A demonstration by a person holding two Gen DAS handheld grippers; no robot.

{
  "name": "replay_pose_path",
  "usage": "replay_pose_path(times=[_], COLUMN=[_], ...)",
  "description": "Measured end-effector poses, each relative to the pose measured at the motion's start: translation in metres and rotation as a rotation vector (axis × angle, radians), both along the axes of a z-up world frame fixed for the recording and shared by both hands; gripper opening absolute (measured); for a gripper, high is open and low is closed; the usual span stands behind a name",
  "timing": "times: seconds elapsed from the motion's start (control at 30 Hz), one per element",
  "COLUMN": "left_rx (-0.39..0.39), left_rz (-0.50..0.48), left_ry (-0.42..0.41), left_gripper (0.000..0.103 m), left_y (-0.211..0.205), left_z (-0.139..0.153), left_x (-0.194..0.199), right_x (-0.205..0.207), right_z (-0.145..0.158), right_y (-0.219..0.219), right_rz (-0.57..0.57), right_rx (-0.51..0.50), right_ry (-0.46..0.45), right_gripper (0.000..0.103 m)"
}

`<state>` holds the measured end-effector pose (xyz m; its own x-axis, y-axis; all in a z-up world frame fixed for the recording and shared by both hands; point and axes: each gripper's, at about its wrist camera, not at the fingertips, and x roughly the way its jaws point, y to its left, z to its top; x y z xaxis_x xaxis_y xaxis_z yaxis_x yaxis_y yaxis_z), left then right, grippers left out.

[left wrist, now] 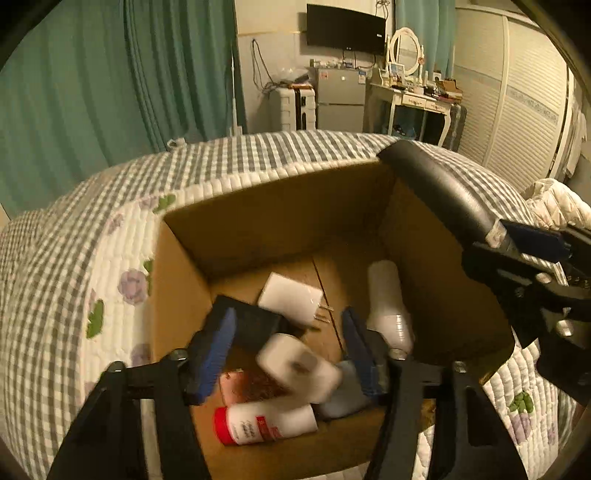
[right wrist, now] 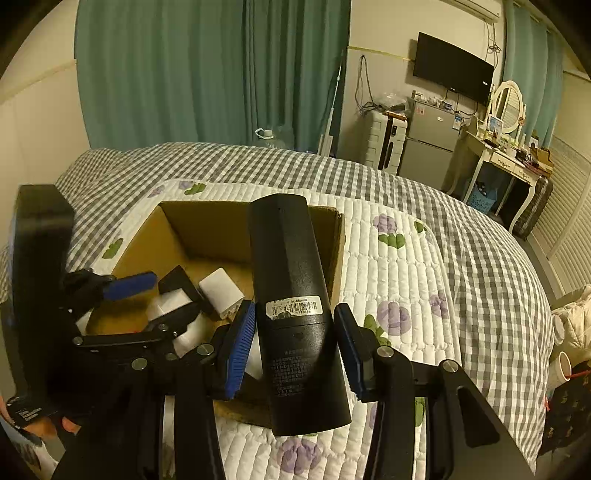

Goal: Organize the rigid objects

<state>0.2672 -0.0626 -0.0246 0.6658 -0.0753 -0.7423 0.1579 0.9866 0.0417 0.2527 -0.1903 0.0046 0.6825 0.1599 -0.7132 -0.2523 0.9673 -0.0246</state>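
An open cardboard box (left wrist: pixel 280 206) sits on a quilted bed (left wrist: pixel 122 229). Inside lie a white charger (left wrist: pixel 291 297), a black block (left wrist: pixel 255 323), a white bottle (left wrist: pixel 388 302), a red-capped white bottle (left wrist: pixel 266 424), a grey item (left wrist: pixel 345 393) and a reddish item (left wrist: pixel 245 386). My left gripper (left wrist: pixel 288 350) is open above the box, with a blurred white charger (left wrist: pixel 299 367) loose between its fingers. My right gripper (right wrist: pixel 295 345) holds a long black remote (right wrist: pixel 295 306) over the box's right edge (right wrist: pixel 338 236); its fingers stand a little off the remote. The remote also shows in the left wrist view (left wrist: pixel 439 192).
The bed quilt (right wrist: pixel 406 258) is checked grey and white with purple flowers. Green curtains (left wrist: pixel 92 81) hang behind. A small fridge (left wrist: pixel 340 99), a dressing table (left wrist: pixel 417 99) and a wall TV (left wrist: pixel 345 29) stand at the far wall. A white cup (right wrist: pixel 563 365) is at the right.
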Motion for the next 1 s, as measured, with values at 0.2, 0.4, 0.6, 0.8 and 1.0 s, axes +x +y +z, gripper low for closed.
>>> replay_pose_path(times=[0.2, 0.4, 0.6, 0.8, 1.0], left_rx=[-0.02, -0.024, -0.002, 0.022, 0.023], left_rz=[0.022, 0.055, 0.087, 0.114, 0.121], left_ry=[-0.02, -0.054, -0.061, -0.074, -0.105], left_gripper=[0.068, 0.068, 0.068, 0.068, 0.074], left_y=[0.014, 0.032, 0.05, 0.061, 0.06], left_z=[0.015, 0.024, 0.025, 0.029, 0.052], left_x=[0.005, 0.009, 0.01, 0.002, -0.016], right_x=[0.013, 0.032, 0.044, 0.048, 0.02], right_z=[0.001, 0.003, -0.015, -0.031, -0.001], right_y=[0.0, 0.015, 0.032, 0.032, 0.033], right_rz=[-0.012, 0.003, 0.027, 0.021, 0.016], right_rx=[0.029, 0.075, 0.086, 0.099, 0.001], right_ry=[-0.005, -0.005, 0.041, 0.092, -0.043], right_gripper=[0.043, 0.043, 0.044, 0.045, 0.071])
